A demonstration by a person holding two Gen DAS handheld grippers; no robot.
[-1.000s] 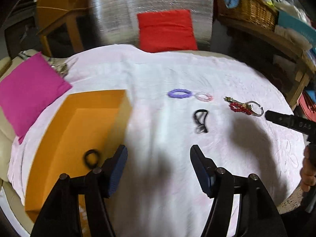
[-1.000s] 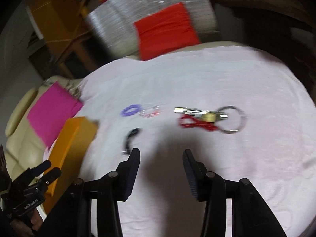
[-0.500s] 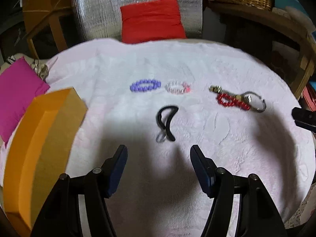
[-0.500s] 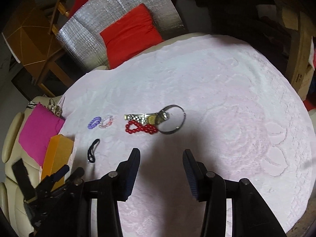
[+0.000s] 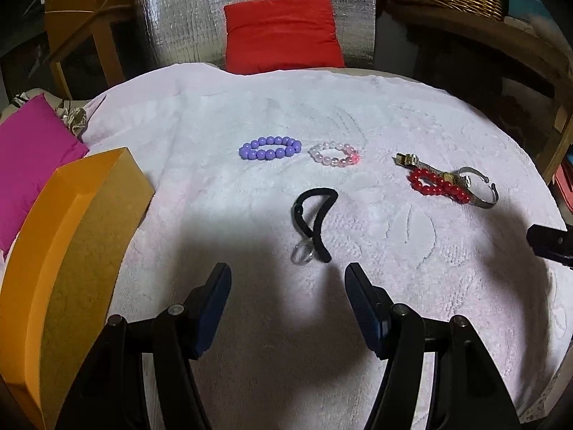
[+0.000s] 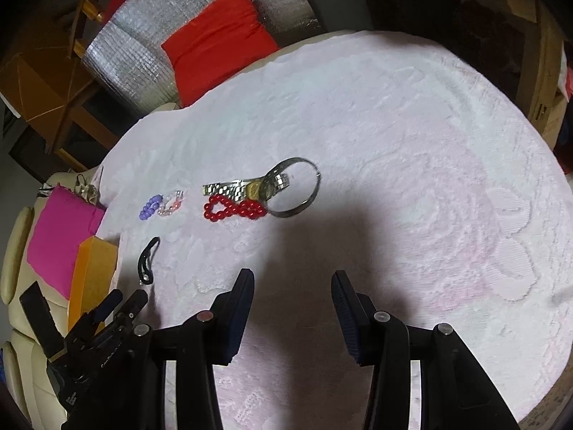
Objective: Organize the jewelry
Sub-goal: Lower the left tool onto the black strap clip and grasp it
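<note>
Lying on the white towel (image 5: 358,107), the jewelry is spread around one landmark — the black hair tie (image 5: 315,215), a twisted loop with a small clear ring (image 5: 302,252) touching its near end. Beyond the hair tie sit a purple bead bracelet (image 5: 270,148) and, just beside it to the right, a pale pink bead bracelet (image 5: 333,154). Further right of the hair tie lies a red bead bracelet (image 5: 438,184), touching a metal watch (image 6: 247,188) whose band crosses a silver bangle (image 5: 481,188). Left of the hair tie stands an orange box (image 5: 71,251), seen from its outer side, so its inside is hidden. A magenta cushion (image 5: 28,165) lies past the box.

The left gripper (image 5: 286,301) hovers just short of the hair tie, its fingers spread wide with nothing between them. The right gripper (image 6: 292,301) hangs over bare towel — well to the right of the hair tie and nearer than the red beads — fingers likewise parted and holding nothing. Behind the towel a red cushion (image 5: 283,32) leans on a silver foil panel (image 5: 250,0).
</note>
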